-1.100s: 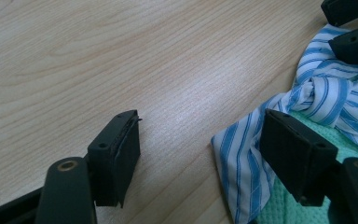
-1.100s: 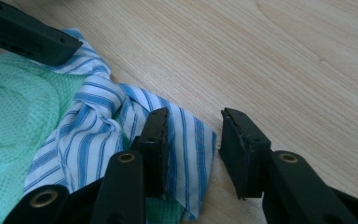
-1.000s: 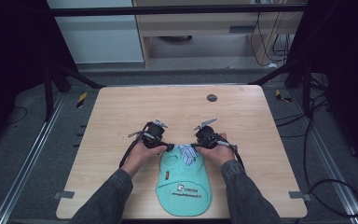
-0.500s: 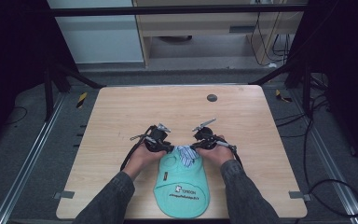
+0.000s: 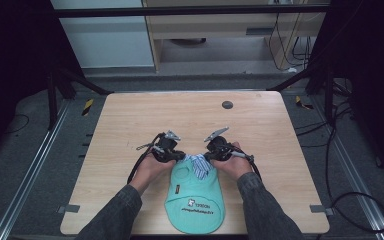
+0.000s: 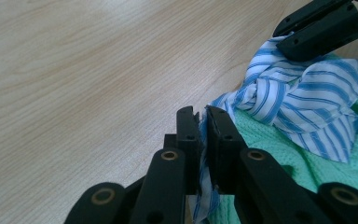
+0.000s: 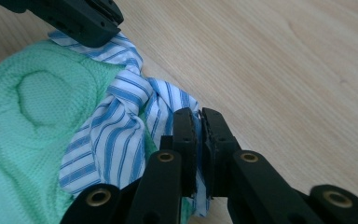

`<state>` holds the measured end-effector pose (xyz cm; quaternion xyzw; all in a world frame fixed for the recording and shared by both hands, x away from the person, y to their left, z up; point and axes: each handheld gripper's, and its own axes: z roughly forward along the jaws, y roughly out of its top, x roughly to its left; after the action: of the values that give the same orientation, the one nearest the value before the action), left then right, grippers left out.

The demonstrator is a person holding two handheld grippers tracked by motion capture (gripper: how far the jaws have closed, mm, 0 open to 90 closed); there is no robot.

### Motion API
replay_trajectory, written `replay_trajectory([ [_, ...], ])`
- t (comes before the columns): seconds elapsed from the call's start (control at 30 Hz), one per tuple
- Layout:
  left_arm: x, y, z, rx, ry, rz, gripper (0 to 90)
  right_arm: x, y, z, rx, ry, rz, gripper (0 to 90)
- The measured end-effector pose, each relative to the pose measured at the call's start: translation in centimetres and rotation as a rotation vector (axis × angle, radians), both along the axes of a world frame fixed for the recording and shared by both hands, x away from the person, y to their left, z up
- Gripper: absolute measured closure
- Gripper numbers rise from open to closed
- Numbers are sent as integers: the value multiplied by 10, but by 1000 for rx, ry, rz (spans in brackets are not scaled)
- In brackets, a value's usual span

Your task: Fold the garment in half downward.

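two grippers on the job, both at the near middle of the table (image 5: 130,120). left gripper (image 6: 203,122) jaws clenched on a fold of the striped collar (image 6: 303,93), blue-white cloth pinched between the pads and hanging out below them. right gripper (image 7: 199,122) same: jaws clamped on the collar's other edge, striped cloth squeezed in the narrow gap. in the high view the left gripper (image 5: 172,154) and right gripper (image 5: 211,153) sit just either side of the collar (image 5: 198,164), one hand behind each.

garment (image 5: 195,197) is mint green knit, lying flat on the table near its front edge, collar end pointing away from the person, printed logo near the hem. small tag on its left side, text unreadable. dark round spot (image 5: 227,105) on the table further back, well apart from the garment.
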<state>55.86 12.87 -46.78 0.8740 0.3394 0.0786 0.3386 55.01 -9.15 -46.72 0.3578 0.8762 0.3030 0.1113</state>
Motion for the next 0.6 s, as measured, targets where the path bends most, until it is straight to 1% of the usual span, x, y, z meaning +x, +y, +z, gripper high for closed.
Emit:
replay_trajectory([
  [0.03,-1,1,4,-16,-9,-1,841,-1,0,5,-10,-17,13,851],
  [0.07,-1,1,4,-16,-9,-1,841,-1,0,5,-10,-17,13,851],
  [0.1,-2,2,5,-24,-13,2,841,-2,-1,8,-13,-24,19,851],
  [0.17,-3,2,8,-27,-21,-2,841,-4,-1,12,-12,-36,25,851],
  [0.2,-3,2,9,-24,-24,-4,842,-4,-1,15,-13,-41,23,850],
  [0.23,-4,2,12,-21,-35,-11,842,-5,-1,18,-11,-48,35,850],
  [0.27,-4,2,12,-21,-35,-11,841,-5,-1,18,-11,-48,35,850],
  [0.37,-6,1,17,-15,-56,-19,841,-7,-2,25,-13,-66,51,850],
  [0.43,-7,2,20,-14,-63,-24,841,-8,-3,27,-13,-67,55,850],
  [0.53,-7,2,22,-18,-71,-27,841,-8,-3,30,-10,-74,58,850],
  [0.6,-7,2,28,-19,-85,-33,841,-9,-4,34,-7,-86,67,849],
])
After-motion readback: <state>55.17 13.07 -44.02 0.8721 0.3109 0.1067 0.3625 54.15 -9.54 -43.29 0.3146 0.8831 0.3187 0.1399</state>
